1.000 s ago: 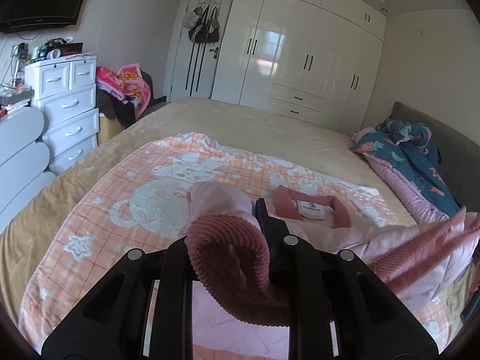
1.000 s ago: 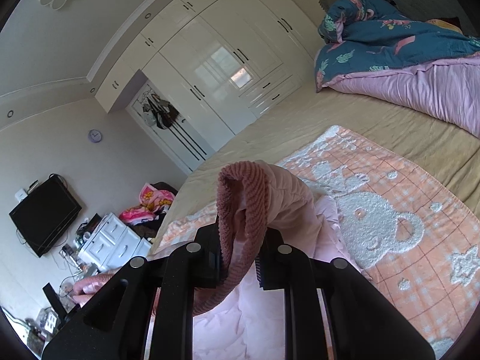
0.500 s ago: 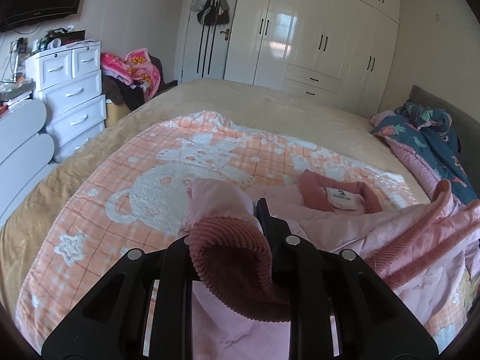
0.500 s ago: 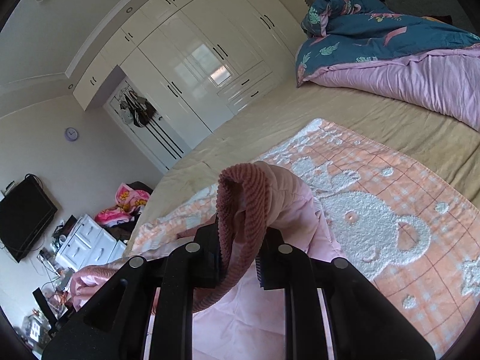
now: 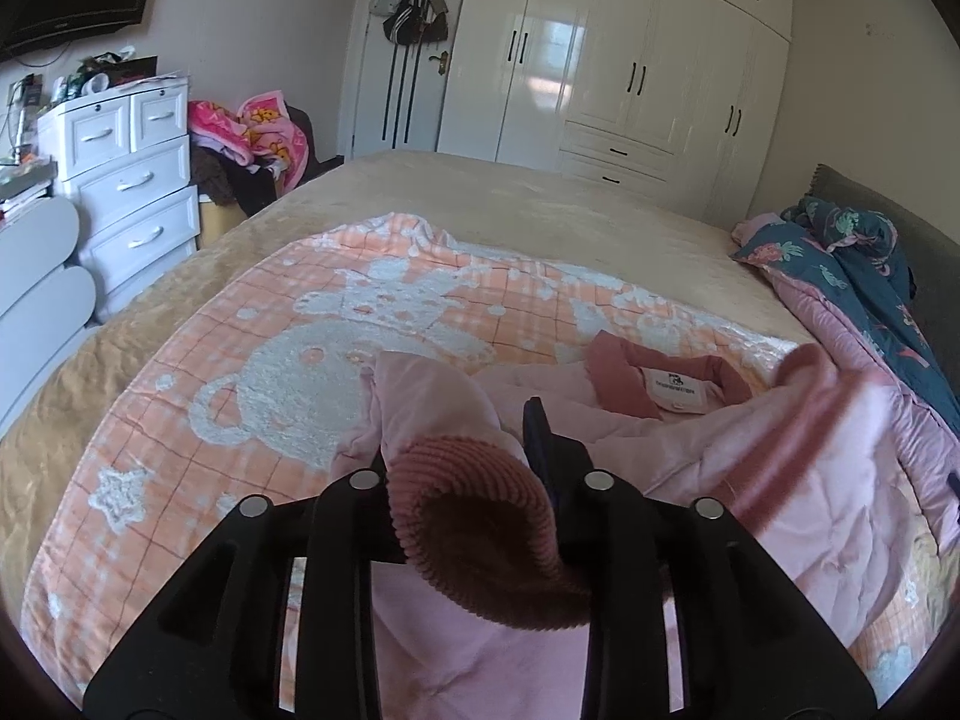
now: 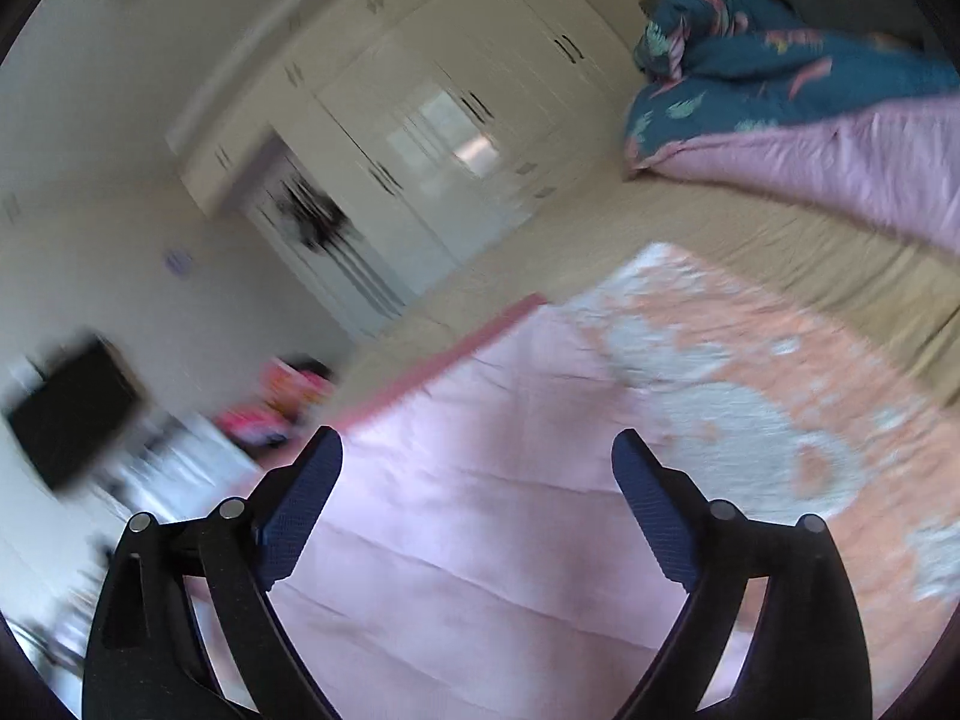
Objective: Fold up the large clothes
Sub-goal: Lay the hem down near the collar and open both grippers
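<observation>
A pale pink padded jacket (image 5: pixel 798 480) with dusty-rose ribbed trim lies on the bed, its collar and white label (image 5: pixel 672 387) facing up. My left gripper (image 5: pixel 462 468) is shut on the jacket's ribbed sleeve cuff (image 5: pixel 480 528), held just above the blanket. In the right wrist view my right gripper (image 6: pixel 477 480) is open and empty over the flat pink jacket fabric (image 6: pixel 480 540); a ribbed hem edge (image 6: pixel 444 360) runs diagonally beyond it. This view is motion-blurred.
An orange-and-white bear blanket (image 5: pixel 288 360) covers a tan bedspread (image 5: pixel 540 198). A blue floral quilt (image 5: pixel 852 264) is bunched at the right by the headboard. White drawers (image 5: pixel 120 180) stand left of the bed; wardrobes (image 5: pixel 630 60) line the far wall.
My right gripper has opened and let go of the ribbed cuff, which dropped onto the jacket. The left gripper still holds its cuff and has moved lower and forward.
</observation>
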### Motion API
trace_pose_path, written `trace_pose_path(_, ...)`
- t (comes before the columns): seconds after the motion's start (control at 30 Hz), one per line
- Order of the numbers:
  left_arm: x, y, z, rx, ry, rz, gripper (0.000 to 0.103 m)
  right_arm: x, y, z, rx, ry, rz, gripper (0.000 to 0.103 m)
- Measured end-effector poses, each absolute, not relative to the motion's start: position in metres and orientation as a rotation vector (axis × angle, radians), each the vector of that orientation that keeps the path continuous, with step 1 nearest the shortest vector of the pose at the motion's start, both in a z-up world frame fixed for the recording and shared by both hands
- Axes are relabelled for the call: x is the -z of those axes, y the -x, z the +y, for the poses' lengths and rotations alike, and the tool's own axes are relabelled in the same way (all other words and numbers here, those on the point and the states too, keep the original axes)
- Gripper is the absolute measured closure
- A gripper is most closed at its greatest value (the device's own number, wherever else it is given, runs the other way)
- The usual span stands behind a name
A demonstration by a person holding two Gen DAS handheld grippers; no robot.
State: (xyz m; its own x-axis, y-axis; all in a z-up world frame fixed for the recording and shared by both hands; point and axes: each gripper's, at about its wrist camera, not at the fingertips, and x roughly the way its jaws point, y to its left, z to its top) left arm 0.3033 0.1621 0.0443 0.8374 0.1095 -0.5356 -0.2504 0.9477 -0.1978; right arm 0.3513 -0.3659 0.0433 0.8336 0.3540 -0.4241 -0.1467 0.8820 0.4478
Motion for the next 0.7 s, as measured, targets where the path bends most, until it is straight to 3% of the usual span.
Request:
trace_pose_path(0.17, -0.051, -0.298, 0.157, -0.167, 0.265, 0.536, 0.068, -0.010, -0.368, -0.353, -0.203, -0.316, 0.673, 0.012)
trace_pose_path(0.27, -0.060, -0.292, 0.158, -0.123, 0.302, 0.510, 0.026, -0.009, -0.369, -0.348, -0.208, -0.297, 0.678, 0.012)
trace_pose_path(0.47, -0.083, -0.272, 0.148, -0.130, 0.266, 0.441, 0.013, -0.020, -0.359, -0.342, -0.217, -0.257, 0.656, 0.012)
trace_pose_path(0.7, -0.085, -0.266, 0.137, -0.189, 0.176, 0.467, 0.009, -0.034, -0.342, -0.348, -0.183, -0.215, 0.615, 0.010)
